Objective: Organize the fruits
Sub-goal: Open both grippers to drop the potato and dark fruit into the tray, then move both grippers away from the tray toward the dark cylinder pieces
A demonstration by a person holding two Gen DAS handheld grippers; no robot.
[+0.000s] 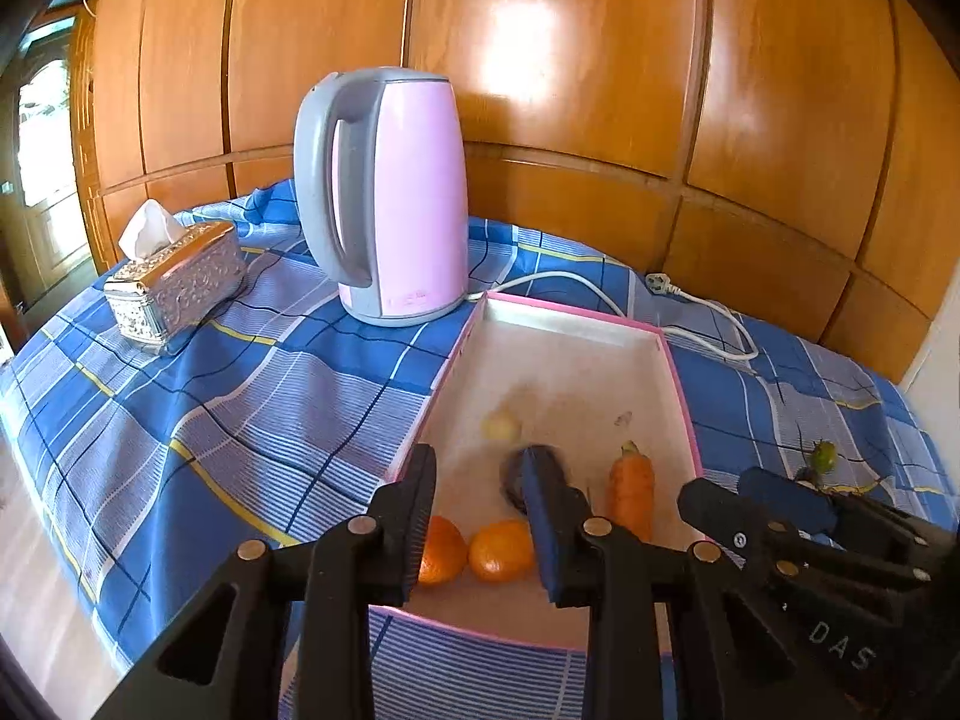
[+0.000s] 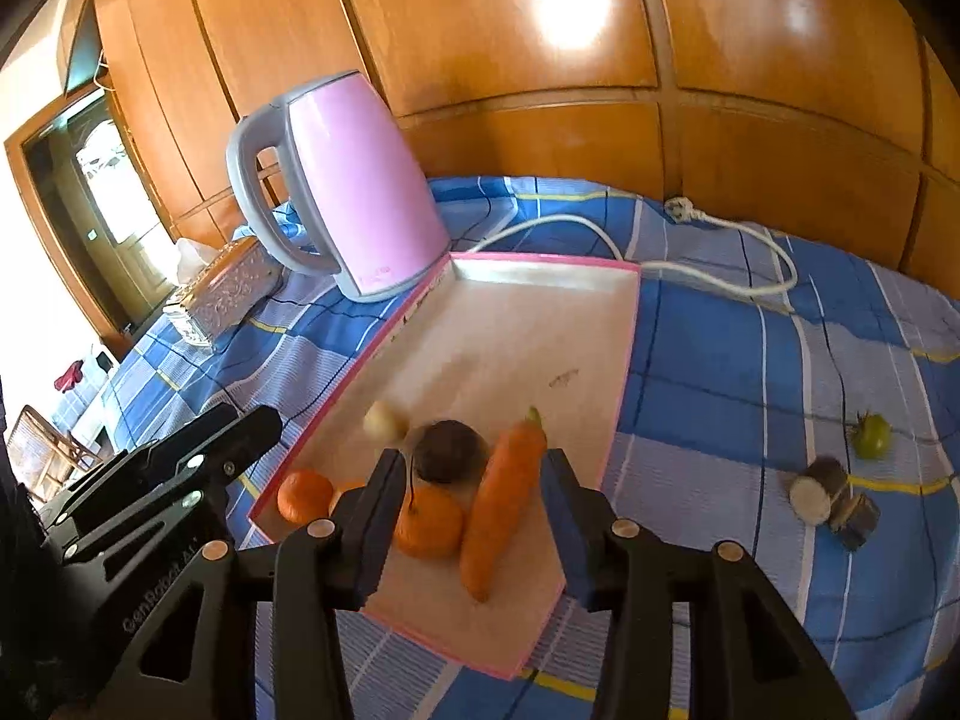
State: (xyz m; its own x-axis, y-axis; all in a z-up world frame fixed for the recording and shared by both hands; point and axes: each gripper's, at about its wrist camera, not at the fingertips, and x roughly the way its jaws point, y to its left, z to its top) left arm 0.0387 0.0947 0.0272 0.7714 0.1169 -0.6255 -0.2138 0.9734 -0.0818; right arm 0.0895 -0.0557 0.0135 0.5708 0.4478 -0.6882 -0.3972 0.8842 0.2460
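Since the green fruit (image 2: 872, 435) left out on the cloth well beyond the tray's (image 2: 624, 360) right rim is small, round and probably smooth, it looks light but apt to roll, so I'd pinch it across its middle below the stem. Both the left gripper (image 1: 477, 516) and right gripper (image 2: 471, 516) hang with jaws apart, holding nothing, above the tray's near end, where oranges (image 2: 427, 519), a carrot (image 2: 501, 504) and a dark beet (image 2: 450, 450) lie. Two cut root pieces (image 2: 816, 489), possibly taro, sit just beside the fruit's path, while the kettle (image 2: 354, 192) and its cord (image 2: 720, 267) stay near the far edge.
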